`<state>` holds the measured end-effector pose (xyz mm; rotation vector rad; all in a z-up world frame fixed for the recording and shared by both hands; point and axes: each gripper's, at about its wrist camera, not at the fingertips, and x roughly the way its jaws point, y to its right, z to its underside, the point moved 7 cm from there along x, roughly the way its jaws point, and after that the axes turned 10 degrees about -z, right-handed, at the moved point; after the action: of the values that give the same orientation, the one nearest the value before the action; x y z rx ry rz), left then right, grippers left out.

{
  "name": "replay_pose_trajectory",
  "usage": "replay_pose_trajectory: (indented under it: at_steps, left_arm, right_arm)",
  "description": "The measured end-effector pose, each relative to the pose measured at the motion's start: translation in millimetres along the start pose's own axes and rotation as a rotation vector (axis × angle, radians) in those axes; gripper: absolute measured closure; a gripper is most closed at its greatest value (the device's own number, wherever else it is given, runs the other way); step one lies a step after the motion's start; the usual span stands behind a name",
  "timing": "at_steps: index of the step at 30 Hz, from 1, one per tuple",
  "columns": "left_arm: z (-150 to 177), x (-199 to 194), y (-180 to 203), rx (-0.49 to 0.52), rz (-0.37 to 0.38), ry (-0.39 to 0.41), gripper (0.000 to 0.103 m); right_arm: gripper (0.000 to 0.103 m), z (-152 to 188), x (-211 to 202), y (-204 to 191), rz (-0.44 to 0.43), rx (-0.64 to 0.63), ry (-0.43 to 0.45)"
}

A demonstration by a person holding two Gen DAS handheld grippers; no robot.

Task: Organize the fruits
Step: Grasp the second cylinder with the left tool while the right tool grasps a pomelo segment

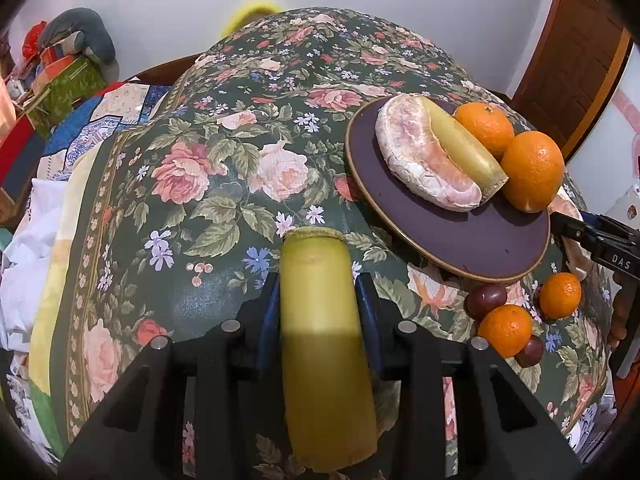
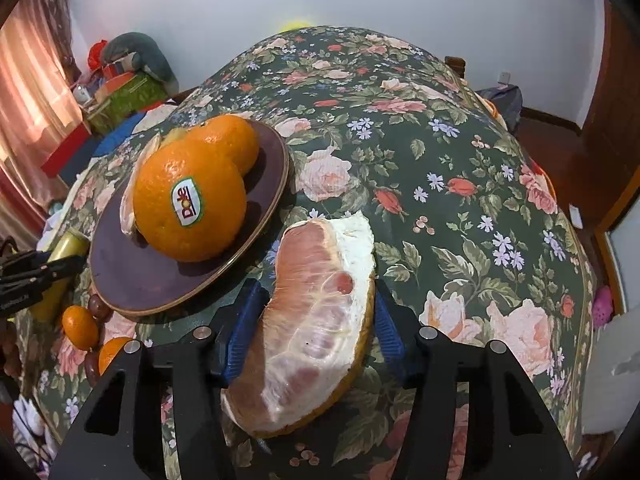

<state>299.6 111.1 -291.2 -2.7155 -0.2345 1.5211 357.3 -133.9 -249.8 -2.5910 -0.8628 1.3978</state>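
Note:
My left gripper (image 1: 318, 300) is shut on a yellow-green pomelo rind wedge (image 1: 324, 352), held over the floral tablecloth left of the dark purple plate (image 1: 472, 240). The plate holds a pomelo wedge (image 1: 424, 156), a small orange (image 1: 484, 124) and a large orange (image 1: 532, 170). My right gripper (image 2: 316, 312) is shut on a pink-fleshed pomelo wedge (image 2: 316, 320), right of the plate (image 2: 136, 280), where the large Dole-stickered orange (image 2: 188, 208) sits in front. The right gripper's body shows in the left wrist view (image 1: 600, 240); the left one shows in the right wrist view (image 2: 32, 276).
Two small oranges (image 1: 506, 330) (image 1: 560, 294) and dark round fruits (image 1: 486, 300) lie on the cloth in front of the plate. Boxes and fabric (image 1: 60, 80) are piled at the far left. A wooden door (image 1: 580, 52) stands at the right.

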Motion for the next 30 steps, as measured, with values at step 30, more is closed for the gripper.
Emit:
replay_pose_trajectory:
  at_steps: [30]
  left_arm:
    - [-34.1,-109.3,17.3,-0.027,0.046,0.245,0.068]
  right_arm:
    - [0.081,-34.2,-77.8,-44.5,-0.029,-0.12,0.204]
